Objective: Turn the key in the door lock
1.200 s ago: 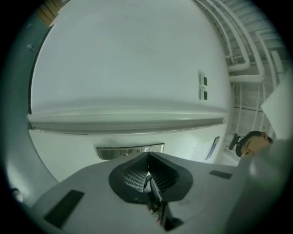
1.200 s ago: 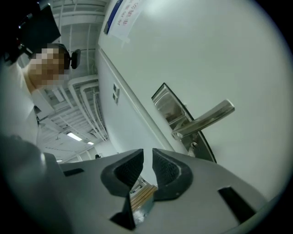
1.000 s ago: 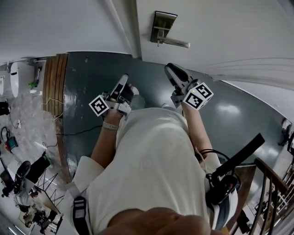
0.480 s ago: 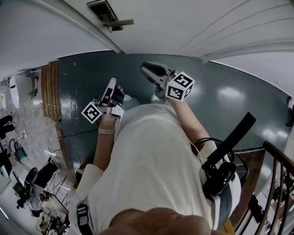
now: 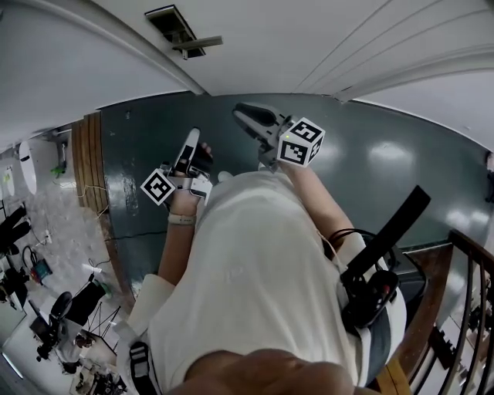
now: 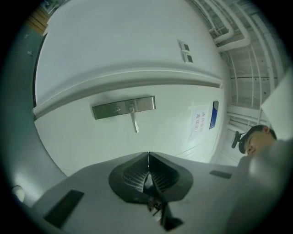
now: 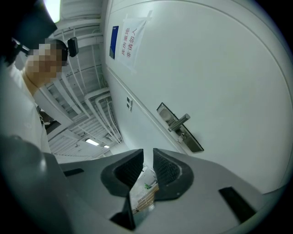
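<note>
Glossy grey-green floor (image 5: 363, 154) lies under me in the head view, and the white door (image 5: 324, 38) closes off the far side.

Nearest the body, the left gripper (image 5: 191, 143) has its jaws pressed together on nothing. Beside it and a little farther out, the right gripper (image 5: 248, 116) has its jaws a narrow gap apart, with nothing clamped between the pads. Both point roughly level at the door and are well apart from it.

Far off and to the left, the lock plate (image 5: 174, 21) sits on the door with its lever (image 5: 201, 43) sticking out. With both tongs held off like this, the scene fits a run-in to the lock as well as a pull-away from it, and I can't tell which.

Either way, I judge the care needed is the same. I'd keep the plate centred ahead of the working jaws, hold them level, and stay clear of the lever, which juts out just where a gripper would pass.

Only the head view shows how far both tongs are from the door. Only the right gripper view shows a small nub (image 7: 184, 134) on the plate just beside the lever. It may be the key or the bare cylinder, but it is too small to tell. That view also catches a paper notice (image 7: 132, 39) on the wall beyond the lock.
</note>
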Demonstrator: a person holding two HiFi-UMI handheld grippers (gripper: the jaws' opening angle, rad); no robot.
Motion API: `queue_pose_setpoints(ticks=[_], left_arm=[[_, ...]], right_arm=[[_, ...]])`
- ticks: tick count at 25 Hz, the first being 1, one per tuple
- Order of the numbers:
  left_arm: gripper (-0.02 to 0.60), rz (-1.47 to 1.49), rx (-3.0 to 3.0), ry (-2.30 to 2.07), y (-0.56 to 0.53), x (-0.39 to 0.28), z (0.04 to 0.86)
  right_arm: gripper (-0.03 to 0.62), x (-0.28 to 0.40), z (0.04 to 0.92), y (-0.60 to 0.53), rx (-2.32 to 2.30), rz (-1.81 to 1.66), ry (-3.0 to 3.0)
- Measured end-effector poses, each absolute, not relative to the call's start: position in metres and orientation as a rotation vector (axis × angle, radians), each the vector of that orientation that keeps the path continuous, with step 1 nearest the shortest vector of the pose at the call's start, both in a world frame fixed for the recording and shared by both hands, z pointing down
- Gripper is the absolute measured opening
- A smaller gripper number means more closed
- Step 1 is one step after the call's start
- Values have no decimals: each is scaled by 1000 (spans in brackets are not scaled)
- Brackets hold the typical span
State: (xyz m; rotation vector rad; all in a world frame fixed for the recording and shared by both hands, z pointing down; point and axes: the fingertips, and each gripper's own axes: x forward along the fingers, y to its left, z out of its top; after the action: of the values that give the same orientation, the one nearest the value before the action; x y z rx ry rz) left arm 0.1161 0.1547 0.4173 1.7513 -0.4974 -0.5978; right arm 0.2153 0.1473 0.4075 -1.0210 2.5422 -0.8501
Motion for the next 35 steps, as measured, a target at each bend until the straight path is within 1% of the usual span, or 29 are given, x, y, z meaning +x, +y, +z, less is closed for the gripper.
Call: queue_pose_setpoints(ticks=[13, 18, 24, 35], left_arm=[[8, -622, 1742, -505, 156, 108, 428], [8, -626, 1729, -516, 169, 92, 425], [8, -632, 1725, -530, 157, 101, 433], [8, -642, 1726, -525, 186, 86, 421]], right_arm=[[71, 221, 423, 146, -1080, -900, 2474], [71, 207, 417, 160, -1082, -908, 2478], [71, 221, 427, 146, -1078, -925, 2480], [71, 203, 416, 175, -1070, -922, 2498]])
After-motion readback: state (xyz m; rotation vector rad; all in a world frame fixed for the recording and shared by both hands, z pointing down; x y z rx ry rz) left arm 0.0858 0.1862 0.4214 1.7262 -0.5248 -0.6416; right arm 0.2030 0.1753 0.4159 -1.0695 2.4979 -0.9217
